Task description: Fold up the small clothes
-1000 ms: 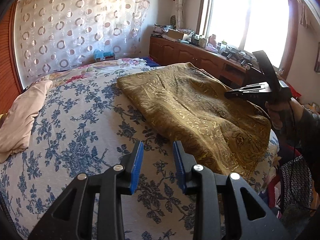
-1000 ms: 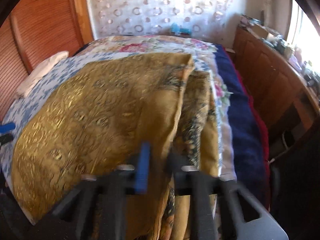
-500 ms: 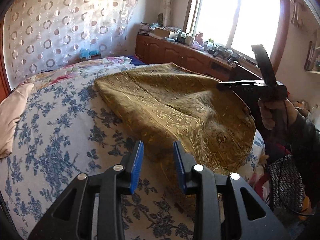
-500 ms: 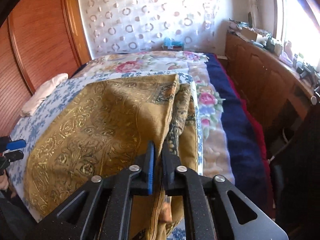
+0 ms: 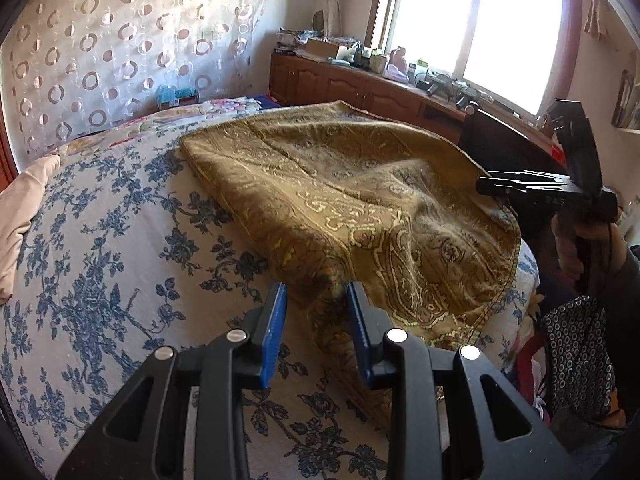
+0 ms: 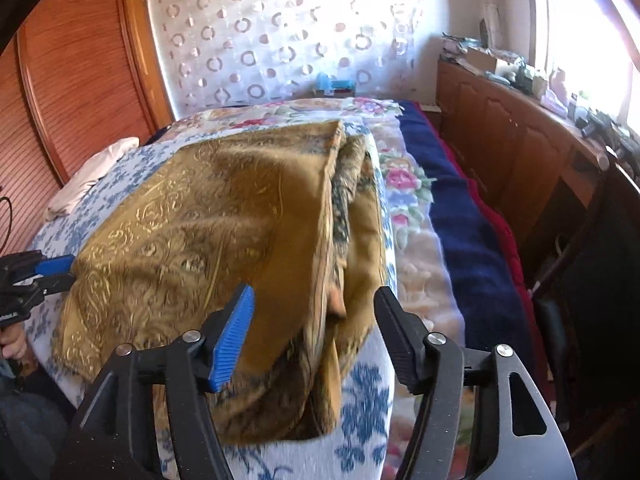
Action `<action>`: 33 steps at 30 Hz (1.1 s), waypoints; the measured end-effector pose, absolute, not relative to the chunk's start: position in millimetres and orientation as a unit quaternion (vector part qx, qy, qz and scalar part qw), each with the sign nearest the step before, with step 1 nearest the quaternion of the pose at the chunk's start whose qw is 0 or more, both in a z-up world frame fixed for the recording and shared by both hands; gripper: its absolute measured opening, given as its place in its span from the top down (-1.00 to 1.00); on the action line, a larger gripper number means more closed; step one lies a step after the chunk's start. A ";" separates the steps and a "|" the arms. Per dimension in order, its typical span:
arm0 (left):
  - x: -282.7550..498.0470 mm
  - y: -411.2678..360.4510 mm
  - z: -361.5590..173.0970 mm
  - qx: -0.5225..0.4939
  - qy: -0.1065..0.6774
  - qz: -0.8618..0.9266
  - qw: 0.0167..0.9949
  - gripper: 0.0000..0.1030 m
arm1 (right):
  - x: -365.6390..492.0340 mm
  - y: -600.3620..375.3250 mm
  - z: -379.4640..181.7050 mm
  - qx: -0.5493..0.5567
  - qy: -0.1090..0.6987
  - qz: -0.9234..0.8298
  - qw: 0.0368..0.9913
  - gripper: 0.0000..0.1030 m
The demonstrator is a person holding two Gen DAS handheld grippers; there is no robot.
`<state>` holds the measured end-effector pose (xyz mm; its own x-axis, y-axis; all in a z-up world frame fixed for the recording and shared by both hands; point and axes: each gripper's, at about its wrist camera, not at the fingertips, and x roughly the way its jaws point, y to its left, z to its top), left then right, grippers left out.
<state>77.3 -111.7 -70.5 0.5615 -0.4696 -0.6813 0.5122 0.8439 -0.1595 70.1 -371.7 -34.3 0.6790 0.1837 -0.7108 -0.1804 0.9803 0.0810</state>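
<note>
While the gold paisley cloth (image 5: 352, 200) lay folded across the blue-flowered bedspread (image 5: 100, 264), the left hand-held gripper (image 5: 316, 324) hung just above the cloth's near corner with its blue-padded fingers parted and nothing between them. Seen from the left wrist, the right hand-held gripper (image 5: 484, 186) stood at the cloth's far right edge, by the side of the bed.

From the right wrist, the right hand-held gripper (image 6: 314, 320) had its jaws spread wide on either side of the cloth's stacked edges (image 6: 336, 240), gripping nothing; whether the tips touched the fabric could not be told. The left hand-held gripper (image 6: 52, 274) showed at the cloth's left edge.

Around the cloth, a cream pillow (image 5: 20, 208) sat at the bed's left side, well apart from it. A rose-patterned quilt (image 6: 404, 184) and a navy blanket (image 6: 464, 232) ran along the bed beside the cloth. A cluttered wooden cabinet (image 5: 344, 84) stood under the bright window (image 5: 480, 20), and a circle-patterned curtain (image 5: 120, 48) hung behind the bed. A slatted wooden wardrobe door (image 6: 80, 80) filled the left wall.
</note>
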 end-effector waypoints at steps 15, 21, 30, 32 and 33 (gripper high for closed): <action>73.8 -114.4 -87.6 0.025 0.411 -0.290 0.864 0.43 | 48.0 -382.0 -56.1 0.002 0.411 0.051 0.910 -0.27; 62.7 -110.0 -87.8 0.014 0.418 -0.309 0.854 0.43 | 38.9 -375.7 -63.3 0.004 0.419 0.068 0.905 -0.27; 47.8 -103.4 -87.2 0.004 0.423 -0.358 0.833 0.58 | 39.7 -365.4 -64.1 0.005 0.420 0.094 0.903 0.35; 46.7 -103.7 -86.7 -0.001 0.420 -0.374 0.827 0.86 | 39.0 -360.6 -64.7 -0.006 0.424 0.102 0.900 0.71; 44.2 -104.8 -84.7 0.000 0.409 -0.378 0.830 0.94 | 38.3 -357.8 -64.4 -0.011 0.426 0.107 0.898 0.78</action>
<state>44.2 -104.8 -84.7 0.3793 -0.6287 -0.6789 0.6281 0.7137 -0.3100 38.3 -357.8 -64.4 0.6148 0.1832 -0.7671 -0.2028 0.9767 0.0708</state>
